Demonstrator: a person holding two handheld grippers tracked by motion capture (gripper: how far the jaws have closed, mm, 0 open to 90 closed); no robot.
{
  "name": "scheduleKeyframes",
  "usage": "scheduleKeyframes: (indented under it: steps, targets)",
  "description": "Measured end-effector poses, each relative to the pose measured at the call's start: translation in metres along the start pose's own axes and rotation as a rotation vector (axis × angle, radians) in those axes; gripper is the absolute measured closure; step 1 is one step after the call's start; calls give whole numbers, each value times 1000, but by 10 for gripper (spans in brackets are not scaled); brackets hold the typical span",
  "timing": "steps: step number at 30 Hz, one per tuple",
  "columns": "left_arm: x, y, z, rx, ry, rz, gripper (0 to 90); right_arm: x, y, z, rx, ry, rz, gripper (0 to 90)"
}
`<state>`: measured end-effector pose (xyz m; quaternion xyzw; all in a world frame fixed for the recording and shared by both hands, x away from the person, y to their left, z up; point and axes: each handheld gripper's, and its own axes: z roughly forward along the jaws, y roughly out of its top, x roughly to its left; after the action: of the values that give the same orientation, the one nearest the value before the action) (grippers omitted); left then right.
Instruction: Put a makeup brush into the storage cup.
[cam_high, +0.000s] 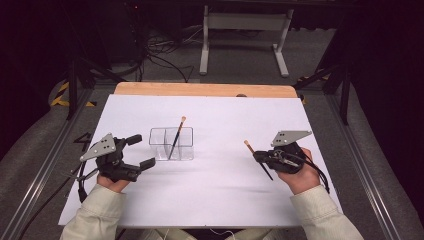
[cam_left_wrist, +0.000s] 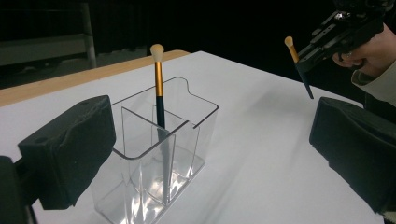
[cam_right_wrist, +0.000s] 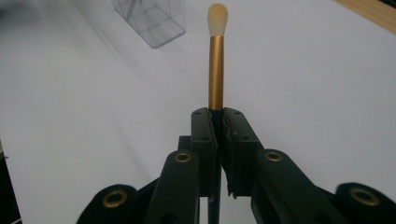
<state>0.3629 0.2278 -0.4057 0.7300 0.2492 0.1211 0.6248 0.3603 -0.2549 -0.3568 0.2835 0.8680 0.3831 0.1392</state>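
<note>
Right gripper (cam_high: 260, 156), well right of the clear organizer (cam_high: 171, 143), jaws clamped on a makeup brush (cam_high: 257, 159). Left gripper (cam_high: 140, 151) just left of it, jaws apart, empty.

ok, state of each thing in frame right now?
left hand-held gripper: open, nothing between its jaws, beside the organizer.
right hand-held gripper: shut on second brush, off the table.
clear organizer: upright on the white sheet.
first brush: standing in the organizer, bristles up.
second brush: gripped by its handle.

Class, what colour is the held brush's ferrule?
Gold ferrule; right gripper view shows it best.
</note>
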Motion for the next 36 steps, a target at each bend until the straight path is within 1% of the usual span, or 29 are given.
scheduleKeyframes:
  steps: [1,2,3,5,6,7,9,10,11,12,13,14,16,18,19,20,21,23,24,26,30,34,36]
  targets:
    - [0,0,0,0,-2,2,12,1,0,0,-15,1,-6,841]
    - [0,0,0,0,-2,2,13,1,0,0,-15,1,-6,841]
    - [-1,-1,0,-11,-7,9,13,3,1,-1,-44,-1,-16,841]
    - [-1,-2,-1,-11,-8,8,13,4,1,-2,-74,2,-23,841]
    - [-1,-2,-1,-11,-8,8,13,4,1,-2,-74,2,-23,841]
    - [-1,-3,-1,-12,-7,7,13,4,0,-2,-91,-1,-24,841]
    - [-1,-3,-2,-13,-6,4,13,4,-1,-1,-112,15,-8,841]
    - [0,-3,-3,-13,-5,4,13,3,-2,-1,-124,16,-4,841]
    - [0,-4,-3,-17,-4,2,12,3,-4,-1,-149,23,-1,841]
    - [0,-4,-3,-17,-5,2,12,3,-4,-1,-149,23,-1,841]
    - [0,-4,-3,-17,-6,0,12,2,-5,-2,-176,28,6,841]
    - [1,-4,-3,-22,-7,-2,12,2,-5,-2,-188,36,9,841]
    - [2,-7,-4,-25,-13,-15,12,3,-5,-3,-218,55,1,841]
    - [4,-8,-4,-23,-10,-18,11,4,-5,-3,-249,54,-21,841]
    - [4,-8,-4,-23,-10,-18,11,4,-5,-3,-249,54,-21,841]
    - [4,-9,-4,-24,-10,-15,11,5,-6,-3,-278,53,-38,841]
    - [4,-9,-4,-24,-10,-15,11,5,-6,-3,-278,53,-38,841]
    - [3,-8,-4,-22,-5,-2,10,6,-7,-3,-310,48,-51,841]
    - [3,-8,-4,-21,-8,7,10,6,-7,-4,-324,48,-51,841]
    - [2,-8,-3,-11,-3,15,9,5,-8,-6,-357,53,-46,841]
    - [1,-8,-2,-9,0,29,7,2,-9,-9,-418,59,-36,841]
    - [-1,-8,-1,2,-1,37,7,1,-9,-9,-437,61,-46,840]
    - [-1,-8,-1,7,0,43,7,3,-9,-9,-448,52,-63,841]
